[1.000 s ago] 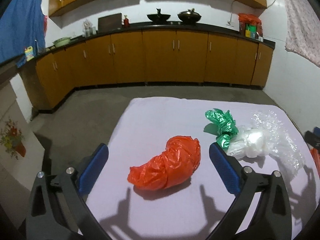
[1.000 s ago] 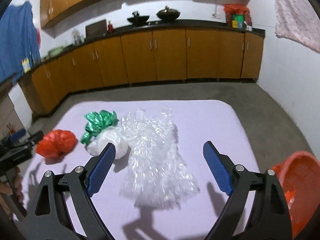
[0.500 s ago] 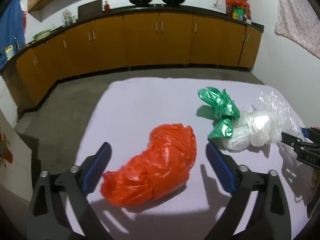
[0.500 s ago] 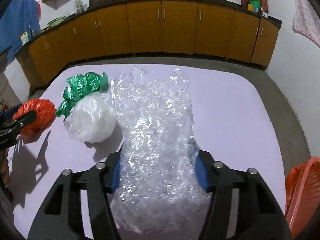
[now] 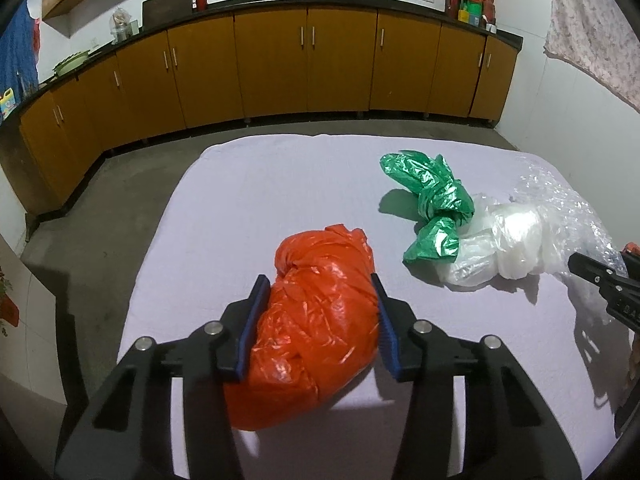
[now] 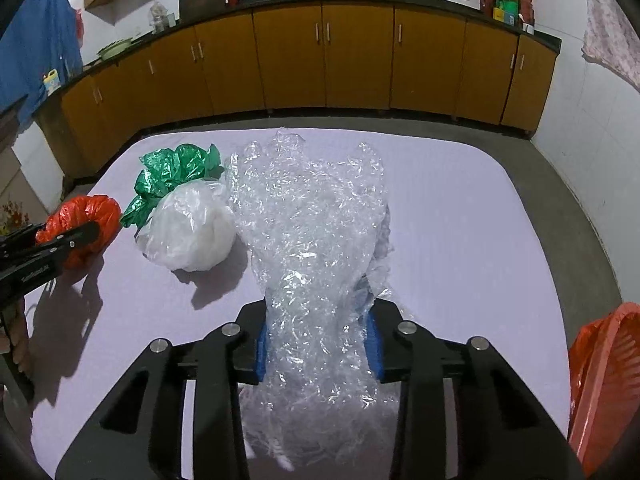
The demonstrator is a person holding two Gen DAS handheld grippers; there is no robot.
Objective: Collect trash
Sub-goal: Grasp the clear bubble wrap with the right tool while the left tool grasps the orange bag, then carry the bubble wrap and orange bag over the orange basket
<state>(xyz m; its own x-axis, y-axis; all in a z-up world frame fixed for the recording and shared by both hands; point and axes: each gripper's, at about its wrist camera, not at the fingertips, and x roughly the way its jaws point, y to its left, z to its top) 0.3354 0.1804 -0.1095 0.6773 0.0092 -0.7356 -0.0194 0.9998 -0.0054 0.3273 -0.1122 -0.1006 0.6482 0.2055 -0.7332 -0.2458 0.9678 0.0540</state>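
My left gripper (image 5: 318, 316) is shut on a crumpled orange plastic bag (image 5: 320, 320) that lies on the lilac table cover (image 5: 260, 184). My right gripper (image 6: 316, 344) is shut on a sheet of clear bubble wrap (image 6: 312, 232), which stretches away from the jaws over the table. A knotted green bag (image 5: 430, 204) and a white plastic bag (image 5: 504, 246) lie between the two grippers; both also show in the right wrist view, the green bag (image 6: 172, 176) behind the white bag (image 6: 192, 232).
An orange basket (image 6: 604, 384) stands off the table's right edge. Brown kitchen cabinets (image 5: 304, 64) run along the far wall beyond a strip of grey floor (image 5: 100, 216). A hand (image 6: 16, 340) holds the left gripper at the table's left side.
Both grippers have moved forward and closed: the left around the orange bag, the right around the bubble wrap. A second ago both were open and short of them.
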